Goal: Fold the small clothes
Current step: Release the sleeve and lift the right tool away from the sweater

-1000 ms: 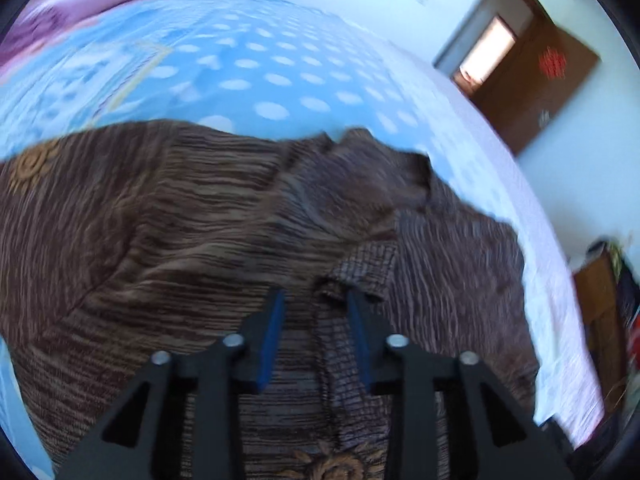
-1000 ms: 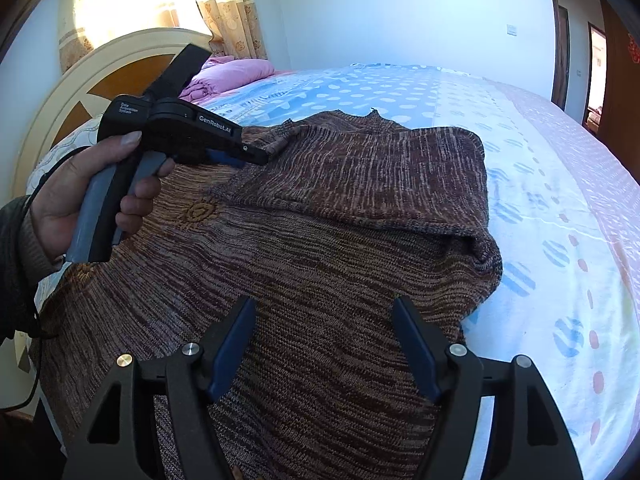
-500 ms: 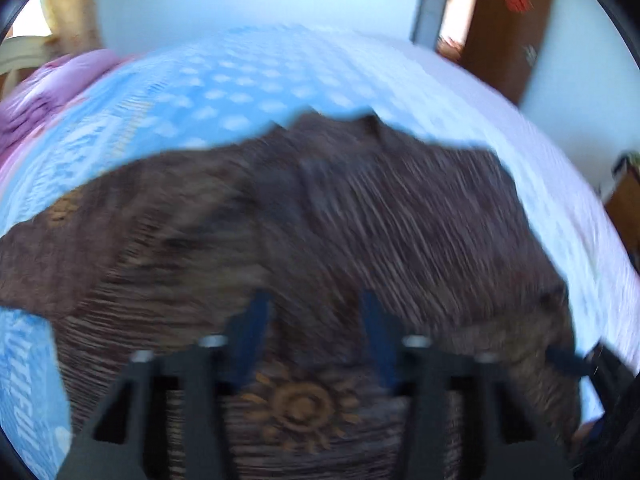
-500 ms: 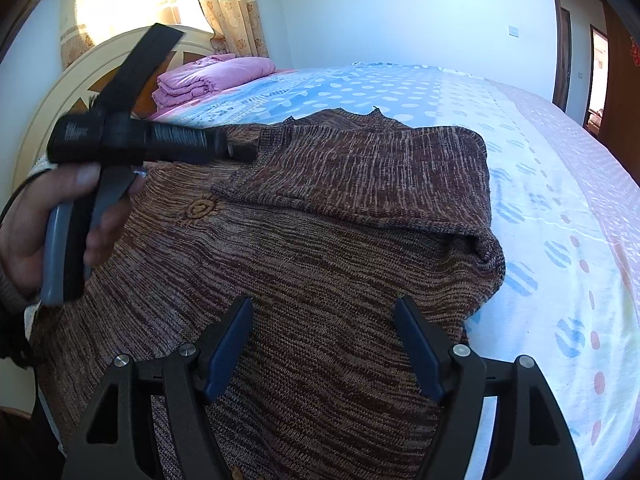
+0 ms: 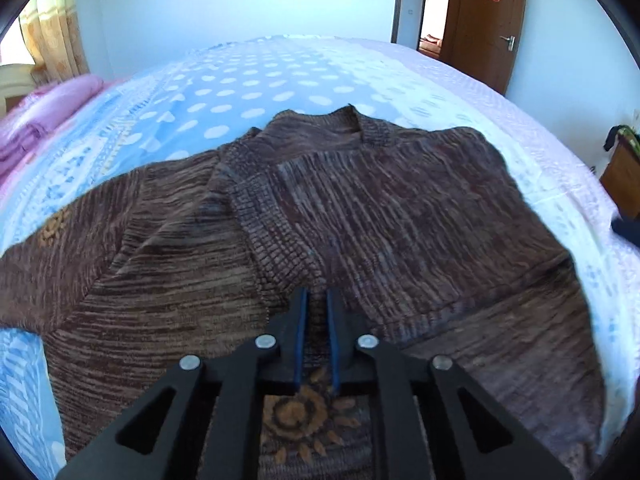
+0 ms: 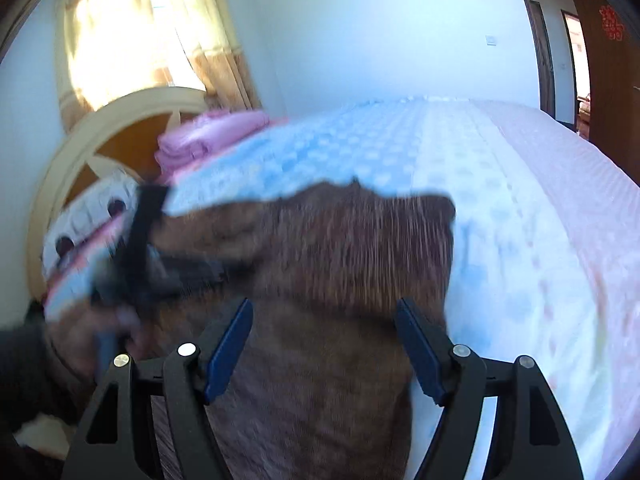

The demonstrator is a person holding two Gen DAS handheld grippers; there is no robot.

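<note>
Mostly blurred, the right wrist view shows the right gripper [image 6: 324, 344] spread wide above the brown sweater [image 5: 360, 216] on the bed [image 5: 248, 80]. Ahead, the left gripper [image 5: 317, 308], just closing, pinches a sweater ridge.

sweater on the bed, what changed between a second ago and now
The left gripper swung over the brown sweater towards its folded sleeve, and its jaws have just been closing, now pinching a ridge of knit. The right gripper lifted clear, its open jaws just widening with nothing gripped. The sweater still lies on the bedsheet, sleeve folded across its body.
</note>
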